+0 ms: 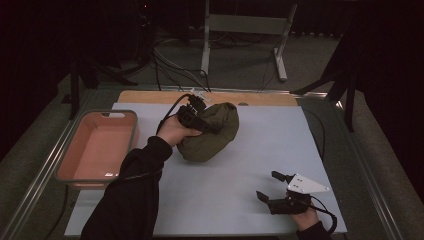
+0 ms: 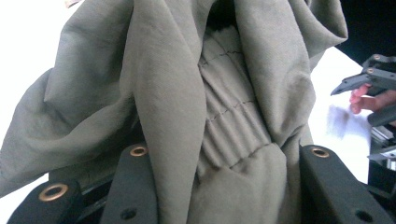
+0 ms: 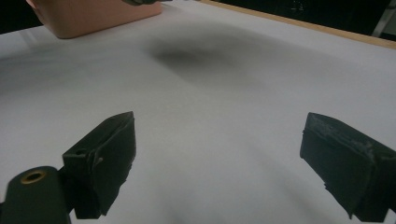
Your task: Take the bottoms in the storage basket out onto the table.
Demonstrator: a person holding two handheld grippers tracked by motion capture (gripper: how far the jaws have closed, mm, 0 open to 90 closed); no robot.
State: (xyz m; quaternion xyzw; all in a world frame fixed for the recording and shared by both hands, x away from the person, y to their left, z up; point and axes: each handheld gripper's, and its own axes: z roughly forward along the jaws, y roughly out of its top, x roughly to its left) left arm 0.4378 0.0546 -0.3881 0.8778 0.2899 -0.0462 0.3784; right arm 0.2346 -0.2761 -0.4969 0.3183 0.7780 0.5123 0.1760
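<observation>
Start at the left edge of the tabletop (image 1: 260,165), where the pink tub (image 1: 97,147) stands with nothing visible inside it. Just right of the tub, toward the far edge and left of centre, your left tool (image 1: 200,120) is clenched on the olive garment (image 1: 212,132), which is bunched into a loose mound. In the left gripper view the jaws pinch a thick gather of folds beside the ribbed, elasticated band (image 2: 233,126).

Treat the garment as soft, light and limp. Judge it non-fragile, but expect it to sag, unfold and trail when lifted. A grip on a single outer layer is likely to slip or peel away. Take hold across several layers, or on the stitched band, where the cloth is thickest and least slippery.

At the near right corner, your right tool (image 1: 275,187) is released, jaws wide apart over bare tabletop, well apart from the garment.
</observation>
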